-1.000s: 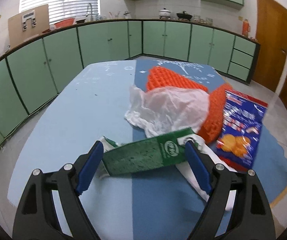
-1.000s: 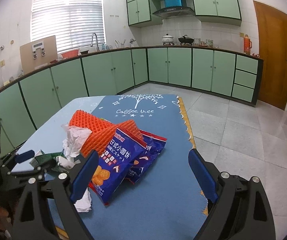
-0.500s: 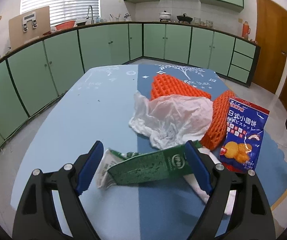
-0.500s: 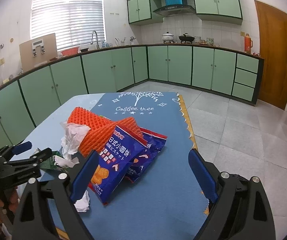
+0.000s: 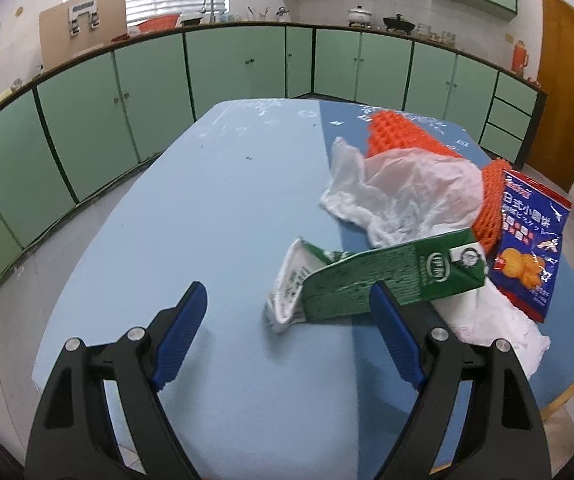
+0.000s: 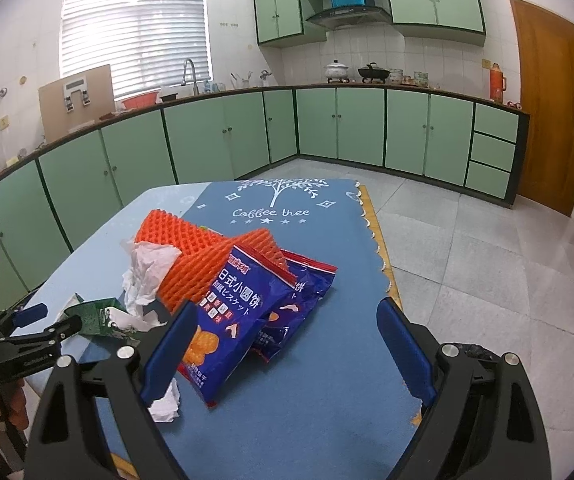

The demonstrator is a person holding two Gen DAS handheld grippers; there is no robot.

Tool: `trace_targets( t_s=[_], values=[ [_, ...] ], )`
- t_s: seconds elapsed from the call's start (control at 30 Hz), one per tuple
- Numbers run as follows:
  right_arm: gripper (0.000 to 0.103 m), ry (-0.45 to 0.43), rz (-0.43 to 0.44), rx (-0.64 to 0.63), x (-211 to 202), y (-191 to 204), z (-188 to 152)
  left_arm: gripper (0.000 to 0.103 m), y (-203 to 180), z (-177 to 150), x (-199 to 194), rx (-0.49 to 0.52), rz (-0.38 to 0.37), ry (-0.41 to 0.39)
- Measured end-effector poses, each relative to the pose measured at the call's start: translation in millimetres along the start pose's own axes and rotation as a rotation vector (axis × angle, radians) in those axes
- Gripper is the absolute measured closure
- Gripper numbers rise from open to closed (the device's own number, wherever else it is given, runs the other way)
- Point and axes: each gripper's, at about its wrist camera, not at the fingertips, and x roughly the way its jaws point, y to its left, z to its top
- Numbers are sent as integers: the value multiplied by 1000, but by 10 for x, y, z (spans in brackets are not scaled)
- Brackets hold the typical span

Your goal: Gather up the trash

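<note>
Left gripper point(image 5: 287, 316) jaws wide, nothing clamped; the flattened green carton point(image 5: 391, 276) lies just ahead on the table point(image 5: 207, 208), its near end right by the right-hand pad. Behind it sits crumpled white plastic point(image 5: 407, 196), draped on orange foam mesh point(image 5: 399, 136). Blue biscuit bag point(image 5: 527, 248) leans on the mesh at far right, white tissue point(image 5: 499, 320) below it. Right gripper point(image 6: 283, 340) also wide, empty, hovering over the blue mat point(image 6: 327, 380); the biscuit bag sits at its left pad, a second bag point(image 6: 307, 284) tucked underneath. Green cabinets point(image 6: 223, 132) ring the room.
</note>
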Motion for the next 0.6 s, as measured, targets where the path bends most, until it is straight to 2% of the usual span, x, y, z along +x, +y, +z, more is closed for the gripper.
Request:
trace_targets(
  t_s=[0.2, 0.27, 0.33, 0.43, 0.6],
  values=[
    [14, 4, -1, -1, 4, 6, 2, 25, 41, -15, 99, -27, -21, 28],
    [14, 2, -4, -3, -2, 7, 5, 38, 64, -21, 140, -45, -36, 39],
    [14, 2, -5, -2, 3, 8, 6, 60, 89, -24, 190, -58, -46, 59],
    [14, 4, -6, -1, 13, 2, 0, 73, 125, -9, 248, -67, -38, 58],
    [14, 8, -8, -4, 28, 5, -2, 75, 111, 94, 349, -64, -30, 52]
  ],
)
